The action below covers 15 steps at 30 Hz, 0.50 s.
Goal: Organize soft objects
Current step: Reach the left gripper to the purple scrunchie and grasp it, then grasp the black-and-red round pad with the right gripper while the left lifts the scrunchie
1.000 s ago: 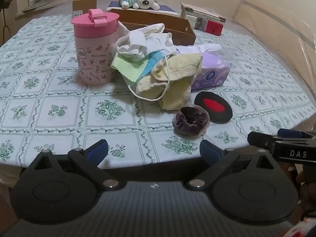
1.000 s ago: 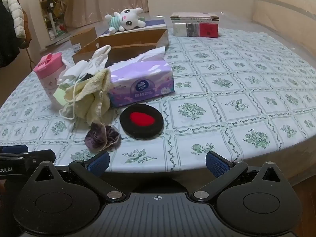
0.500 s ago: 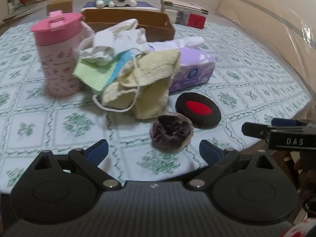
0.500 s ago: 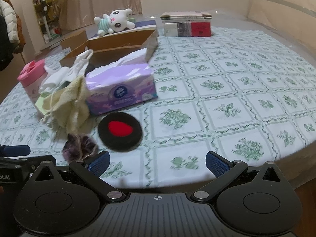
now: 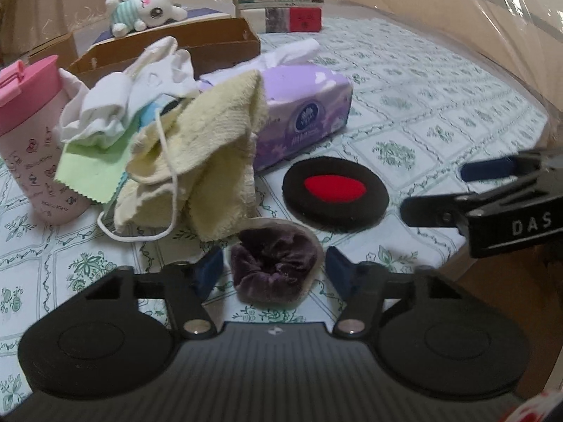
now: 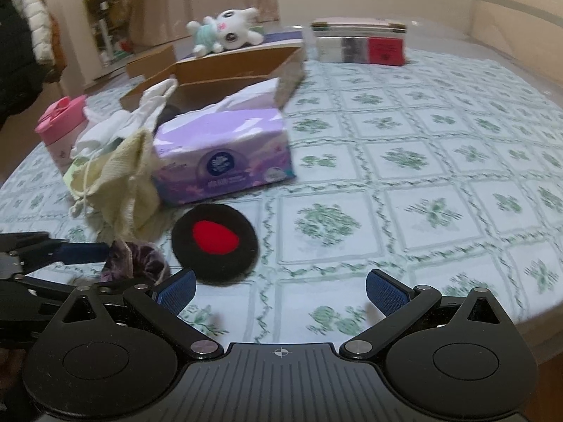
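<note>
A purple velvet scrunchie [image 5: 276,263] lies on the tablecloth between the fingers of my left gripper [image 5: 274,270], which is open around it with gaps on both sides. It also shows in the right wrist view [image 6: 135,262]. A black round pad with a red centre [image 5: 336,191] lies just right of it [image 6: 214,242]. A pile of soft things, a yellow towel [image 5: 207,161], white cloths [image 5: 130,98] and a green cloth [image 5: 93,172], sits behind. My right gripper [image 6: 279,290] is open and empty, over the table near the pad.
A purple tissue pack [image 5: 302,119] lies behind the pad. A pink cup [image 5: 28,133] stands left of the pile. An open cardboard box [image 5: 197,42] and a plush bunny [image 5: 144,3] are farther back, with stacked books [image 5: 281,10] at the back right. The table edge is near.
My left gripper has moved forward and right until the scrunchie sits between its fingers, which have narrowed. My right gripper has moved forward toward the black pad.
</note>
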{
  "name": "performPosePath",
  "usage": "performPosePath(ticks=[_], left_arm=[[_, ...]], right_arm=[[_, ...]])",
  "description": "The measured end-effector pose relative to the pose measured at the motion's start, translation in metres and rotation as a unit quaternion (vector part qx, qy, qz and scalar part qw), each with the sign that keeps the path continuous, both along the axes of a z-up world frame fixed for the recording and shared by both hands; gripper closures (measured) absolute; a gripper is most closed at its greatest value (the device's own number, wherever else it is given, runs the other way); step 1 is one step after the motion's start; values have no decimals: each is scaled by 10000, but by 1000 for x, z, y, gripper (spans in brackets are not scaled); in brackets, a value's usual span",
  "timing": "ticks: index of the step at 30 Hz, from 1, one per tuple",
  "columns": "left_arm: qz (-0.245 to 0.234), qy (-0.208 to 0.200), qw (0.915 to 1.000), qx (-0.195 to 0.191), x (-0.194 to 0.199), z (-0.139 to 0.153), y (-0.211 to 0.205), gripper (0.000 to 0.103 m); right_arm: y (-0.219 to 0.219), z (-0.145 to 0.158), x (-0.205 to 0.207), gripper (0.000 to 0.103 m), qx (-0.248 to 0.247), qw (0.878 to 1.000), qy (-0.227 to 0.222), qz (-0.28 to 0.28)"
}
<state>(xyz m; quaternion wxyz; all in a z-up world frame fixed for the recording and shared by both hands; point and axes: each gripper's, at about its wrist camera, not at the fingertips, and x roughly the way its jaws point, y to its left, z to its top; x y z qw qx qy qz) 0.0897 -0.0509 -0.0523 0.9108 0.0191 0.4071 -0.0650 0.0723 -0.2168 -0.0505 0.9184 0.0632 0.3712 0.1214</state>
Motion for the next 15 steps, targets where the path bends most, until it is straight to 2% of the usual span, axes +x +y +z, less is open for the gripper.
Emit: performPosePath(ticks=[2, 5, 15], left_arm=[[-52, 2, 10000, 64, -2, -1, 1, 62], [-43, 11, 10000, 62, -6, 1, 7, 74], [247, 95, 9994, -228, -22, 21, 50, 81]], right_arm=[[5, -1, 5, 1, -46, 9998, -51, 168], [15, -3, 13, 1, -180, 9986, -152, 471], [58, -17, 41, 1, -840, 9819, -398, 1649]])
